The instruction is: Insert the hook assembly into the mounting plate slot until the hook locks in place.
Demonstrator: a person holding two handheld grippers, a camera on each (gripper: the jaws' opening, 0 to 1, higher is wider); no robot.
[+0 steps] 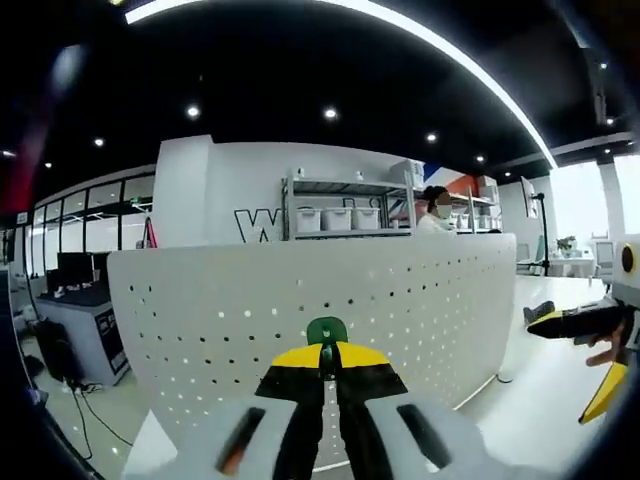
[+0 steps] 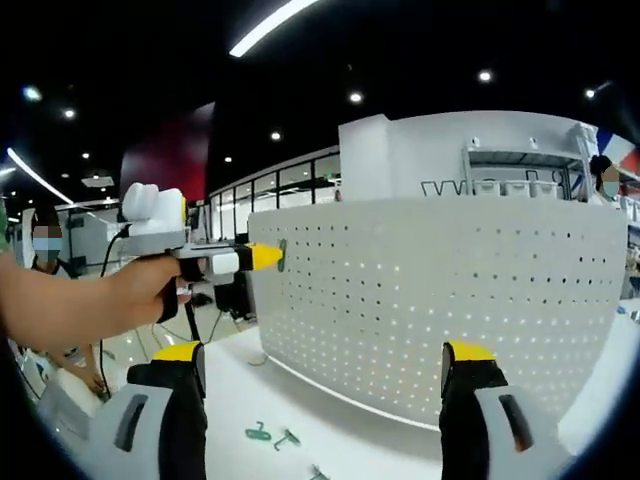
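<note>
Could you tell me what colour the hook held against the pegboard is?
Green; the hook shows best in the left gripper view, pinched in the left claw.

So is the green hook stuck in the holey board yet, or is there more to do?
Not yet, it seems. The left tongs are shut on one green hook, pressed against the white pegboard; whether it has locked is unclear. The right tongs are open, holding nothing. Spare hooks lie on the table.

Bright indoors | light from ceiling strip lights (image 1: 450,45) and round downlights (image 2: 355,97) | daylight glare at window (image 1: 585,200) | soft faint shadows on white counter (image 2: 300,400) | strong fisheye bending at edges | near tongs slightly soft | pegboard (image 2: 440,280) sharp
</note>
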